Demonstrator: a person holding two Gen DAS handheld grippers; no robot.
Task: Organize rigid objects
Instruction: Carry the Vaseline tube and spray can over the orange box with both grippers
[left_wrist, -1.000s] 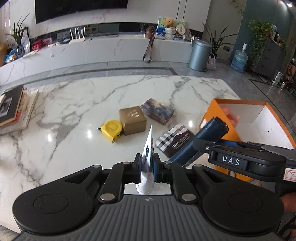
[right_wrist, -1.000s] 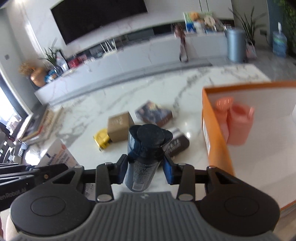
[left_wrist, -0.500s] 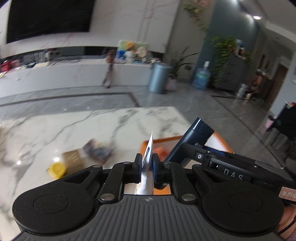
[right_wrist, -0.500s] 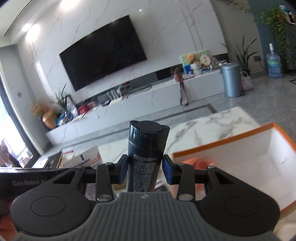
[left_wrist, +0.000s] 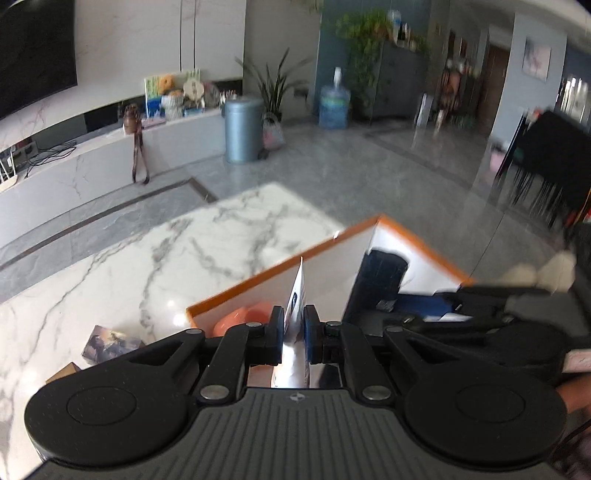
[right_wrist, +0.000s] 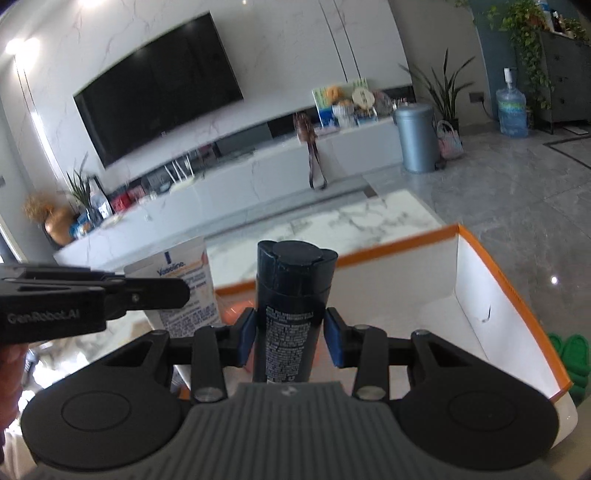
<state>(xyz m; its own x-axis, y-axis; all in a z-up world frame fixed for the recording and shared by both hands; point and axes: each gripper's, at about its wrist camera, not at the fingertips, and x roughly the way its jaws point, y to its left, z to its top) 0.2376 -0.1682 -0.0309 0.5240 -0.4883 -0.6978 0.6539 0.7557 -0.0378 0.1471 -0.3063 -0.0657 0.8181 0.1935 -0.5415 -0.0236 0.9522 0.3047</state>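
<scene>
My left gripper is shut on a flat white tube, held edge-on over the near wall of the orange-rimmed white box. Its printed face shows in the right wrist view, pinched by the left gripper. My right gripper is shut on a dark blue spray can, upright above the box. That can stands to the right in the left wrist view. An orange-pink object lies inside the box.
On the marble table a dark picture box and the corner of a brown box lie at the lower left. Grey floor drops off beyond the table. Green slippers sit on the floor at the right.
Both grippers swung right from over the scattered table items to above the orange box, carrying the tube and the can. The left gripper also rolled.
</scene>
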